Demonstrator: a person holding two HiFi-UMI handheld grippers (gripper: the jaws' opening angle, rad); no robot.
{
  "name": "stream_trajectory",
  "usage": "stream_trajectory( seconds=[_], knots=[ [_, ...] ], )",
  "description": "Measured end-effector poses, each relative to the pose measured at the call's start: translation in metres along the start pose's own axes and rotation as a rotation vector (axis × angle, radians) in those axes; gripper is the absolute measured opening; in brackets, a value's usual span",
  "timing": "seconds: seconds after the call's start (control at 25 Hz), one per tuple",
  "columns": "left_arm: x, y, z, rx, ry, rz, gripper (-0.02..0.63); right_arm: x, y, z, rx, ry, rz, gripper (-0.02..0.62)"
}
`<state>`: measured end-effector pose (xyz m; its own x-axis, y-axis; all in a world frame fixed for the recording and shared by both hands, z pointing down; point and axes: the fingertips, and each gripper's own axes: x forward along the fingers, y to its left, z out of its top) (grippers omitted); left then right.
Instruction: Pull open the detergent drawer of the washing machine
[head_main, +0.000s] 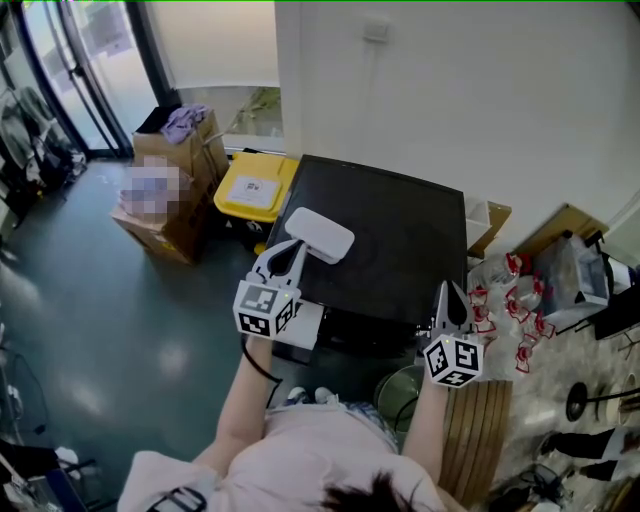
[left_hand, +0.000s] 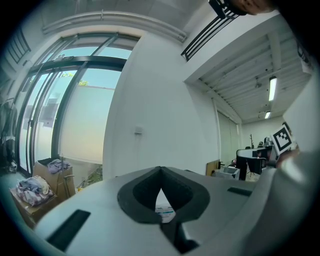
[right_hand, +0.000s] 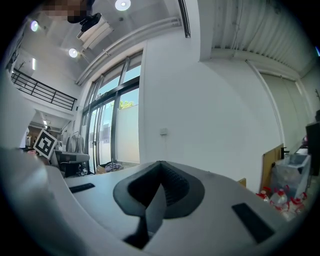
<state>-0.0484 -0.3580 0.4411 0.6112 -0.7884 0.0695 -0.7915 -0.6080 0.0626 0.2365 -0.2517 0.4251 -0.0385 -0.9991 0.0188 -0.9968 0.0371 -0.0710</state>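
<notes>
Black washing machine (head_main: 390, 240) below left gripper (head_main: 288, 252)

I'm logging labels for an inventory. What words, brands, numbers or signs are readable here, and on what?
No text is readable anywhere.
White label on the yellow bin: too blurred.
Red labels on the bottles: too small.
Marker cubes: square patterns only, no words.

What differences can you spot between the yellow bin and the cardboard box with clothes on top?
The yellow bin has a flat lid bearing a white label; the cardboard box is brown and carries heaped clothes. The yellow bin stands right beside the dark washing machine; the cardboard box sits farther left. Both stand on the floor.
</notes>
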Motion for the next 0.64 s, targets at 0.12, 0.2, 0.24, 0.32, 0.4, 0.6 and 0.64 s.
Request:
stream_trajectory(
  seconds=[0.12, 0.2, 0.24, 0.32, 0.4, 0.6, 0.64],
  knots=[
    [0.0002, -0.0019, -0.0010, 0.000, 0.001, -0.001, 0.026, -0.0005, -0.0028, -0.0016, -0.001, 0.005, -0.003, 0.015],
    [-0.0004, -0.0012, -0.0002, -0.001, 0.001, 0.001, 0.026, 0.0001, -0.0035, -0.0016, 0.001, 0.008, -0.004, 0.015],
    [-0.0008, -0.0006, 0.0004, 0.000, 0.001, 0.002, 0.026, 0.0005, -0.0036, -0.0016, 0.003, 0.008, -0.005, 0.015],
    [-0.0015, -0.0003, 0.0011, 0.001, 0.001, 0.003, 0.026, 0.0006, -0.0038, -0.0020, 0.003, 0.010, -0.005, 0.015],
    [-0.0015, -0.0006, 0.0008, 0.002, 0.003, 0.002, 0.026, 0.0012, -0.0039, -0.0027, 0.002, 0.011, -0.005, 0.015],
    [-0.0004, -0.0015, -0.0003, 0.005, 0.004, -0.003, 0.026, 0.0027, -0.0037, -0.0026, 0.001, 0.014, -0.006, 0.015],
    [-0.0003, -0.0018, -0.0005, 0.006, 0.004, -0.003, 0.026, 0.0026, -0.0036, -0.0025, 0.001, 0.014, -0.007, 0.015]
  ],
)
